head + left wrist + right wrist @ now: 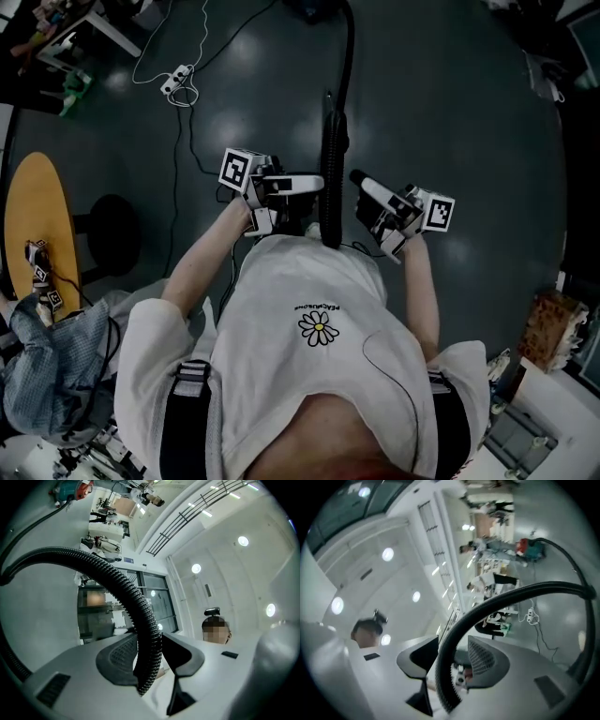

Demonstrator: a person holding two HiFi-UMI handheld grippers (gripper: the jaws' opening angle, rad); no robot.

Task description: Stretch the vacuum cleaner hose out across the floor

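Because the ribbed hose (348,75), arching up off the floor (450,112), looks light and springy, the left gripper (314,184) clamped near its end holds fine, while the right gripper (361,180) seemingly straddles it unclosed.

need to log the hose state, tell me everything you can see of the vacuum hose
The hose is black, ribbed, flexible-looking plastic. Its near end hangs by the person's shirt; from there it arcs over the dark floor to the red and teal vacuum body. The left gripper pinches it between both pads; it also passes between the right gripper's jaws, with a gap on one side.
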